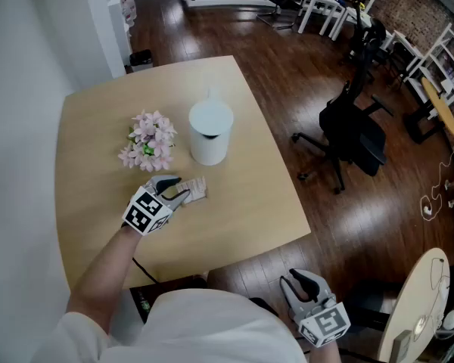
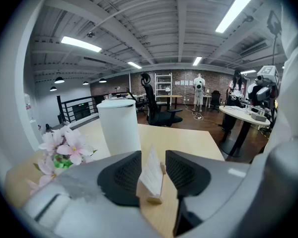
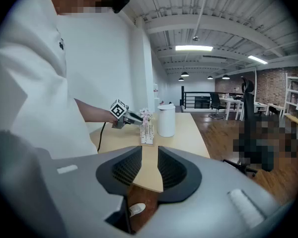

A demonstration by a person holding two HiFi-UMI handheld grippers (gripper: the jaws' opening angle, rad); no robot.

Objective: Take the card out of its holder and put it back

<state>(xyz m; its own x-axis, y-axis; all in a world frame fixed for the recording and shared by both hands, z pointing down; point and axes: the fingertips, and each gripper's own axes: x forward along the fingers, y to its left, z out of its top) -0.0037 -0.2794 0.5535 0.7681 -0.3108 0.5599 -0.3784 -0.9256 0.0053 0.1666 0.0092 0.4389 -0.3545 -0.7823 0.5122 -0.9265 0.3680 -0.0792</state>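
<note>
A white card [image 2: 152,171] stands upright in a small wooden holder [image 2: 150,198] on the light wooden table [image 1: 242,218]. My left gripper [image 1: 183,190] reaches along the tabletop to it. In the left gripper view its jaws [image 2: 153,173] are open on either side of the card, and neither pad presses on it. The right gripper view shows the card and holder [image 3: 147,133] from afar, with the left gripper [image 3: 126,117] beside them. My right gripper [image 1: 301,284] hangs off the table's near edge, by my body. Its jaws [image 3: 149,168] stand a little apart with nothing between them.
A white cylindrical container [image 1: 210,133] stands just behind the card. A bunch of pink flowers [image 1: 150,142] lies to its left. A black office chair [image 1: 352,134] stands on the dark wood floor to the right of the table. A round table edge [image 1: 420,308] shows at bottom right.
</note>
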